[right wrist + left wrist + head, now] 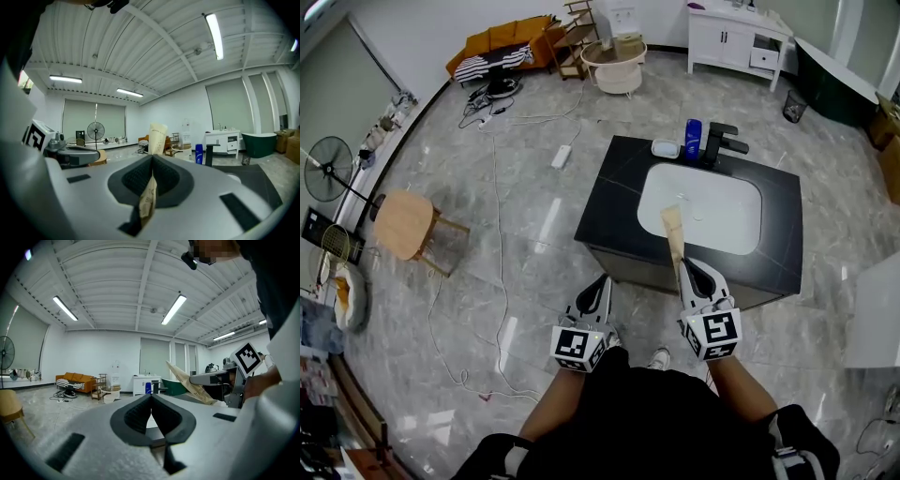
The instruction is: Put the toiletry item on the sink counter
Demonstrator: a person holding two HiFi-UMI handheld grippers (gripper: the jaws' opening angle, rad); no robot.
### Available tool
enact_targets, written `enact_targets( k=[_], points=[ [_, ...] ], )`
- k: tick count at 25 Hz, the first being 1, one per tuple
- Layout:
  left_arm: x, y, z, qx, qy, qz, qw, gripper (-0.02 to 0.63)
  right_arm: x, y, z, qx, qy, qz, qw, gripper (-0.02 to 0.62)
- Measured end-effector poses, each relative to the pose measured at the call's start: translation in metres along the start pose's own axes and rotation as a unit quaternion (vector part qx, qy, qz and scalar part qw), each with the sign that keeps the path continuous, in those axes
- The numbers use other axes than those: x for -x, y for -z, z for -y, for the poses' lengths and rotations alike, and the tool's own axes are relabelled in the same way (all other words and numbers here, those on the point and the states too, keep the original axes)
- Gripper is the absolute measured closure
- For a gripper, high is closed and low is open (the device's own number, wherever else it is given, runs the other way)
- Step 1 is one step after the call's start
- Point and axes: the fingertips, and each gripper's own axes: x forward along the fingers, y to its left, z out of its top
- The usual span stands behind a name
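Note:
A beige toiletry tube (673, 233) sticks forward from my right gripper (692, 269), whose jaws are shut on its flat end. The tube's tip hangs over the front rim of the white basin (701, 208) set in the black sink counter (619, 187). In the right gripper view the tube (157, 137) rises upright between the closed jaws. My left gripper (598, 292) is shut with nothing in it, held left of the right one and short of the counter's front edge. In the left gripper view the tube (187, 380) shows at right.
On the counter's far side stand a blue bottle (693, 141), a black faucet (719, 143) and a small white dish (666, 148). A wooden stool (406, 226) stands at left, with cables (499, 234) on the tiled floor. A white cabinet (733, 42) lies beyond.

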Motion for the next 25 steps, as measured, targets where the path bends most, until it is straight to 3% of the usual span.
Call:
enact_targets(
  k=[10, 25],
  points=[
    [-0.039, -0.003, -0.046, -0.001, 0.001, 0.012, 0.9999, 0.598, -0.062, -0.001, 0.002, 0.011, -0.004, 0.000, 1.000, 0.588],
    [-0.132, -0.040, -0.185, 0.003, 0.048, 0.026, 0.9985, 0.598, -0.216, -0.058, -0.008, -0.004, 0.032, 0.020, 0.999, 0.588]
  ],
)
